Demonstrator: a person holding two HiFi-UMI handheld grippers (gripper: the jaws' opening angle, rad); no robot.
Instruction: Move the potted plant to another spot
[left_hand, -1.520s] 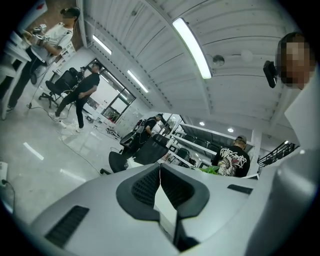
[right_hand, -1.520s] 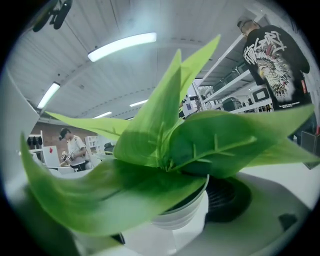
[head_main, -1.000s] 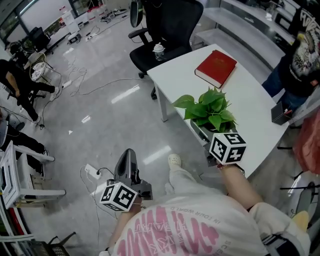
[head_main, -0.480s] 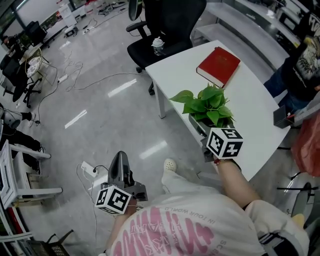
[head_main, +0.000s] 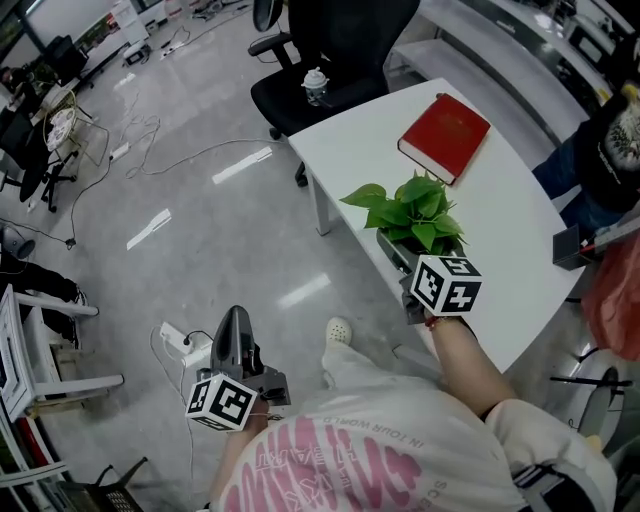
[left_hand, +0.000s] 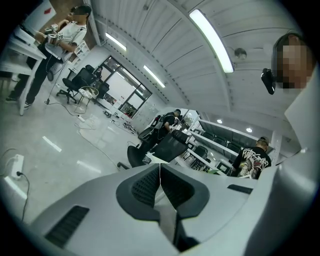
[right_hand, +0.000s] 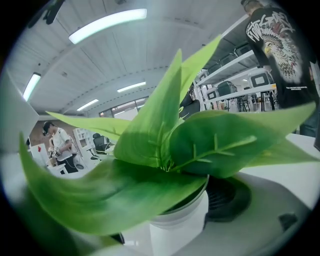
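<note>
The potted plant (head_main: 412, 212) has broad green leaves and a white pot (right_hand: 177, 225). It is at the near edge of the white table (head_main: 500, 230); I cannot tell whether it rests on the top. My right gripper (head_main: 408, 255) reaches in from below with its jaws wide around the pot, and the dark pads (right_hand: 227, 200) lie against the pot's sides. Leaves fill most of the right gripper view (right_hand: 165, 145). My left gripper (head_main: 236, 345) hangs over the floor at the lower left. Its jaws meet (left_hand: 160, 172) with nothing between them.
A red book (head_main: 445, 125) lies on the table's far part. A black office chair (head_main: 330, 50) with a cup (head_main: 316, 85) on its seat stands beyond the table's corner. A small black box (head_main: 570, 245) sits at the table's right edge beside a standing person (head_main: 610, 150). A power strip (head_main: 182, 340) and cables lie on the floor.
The right gripper and the plant have shifted together a little toward the table's near edge. The left gripper has drifted down and left over the floor. Neither pair of jaws has changed.
</note>
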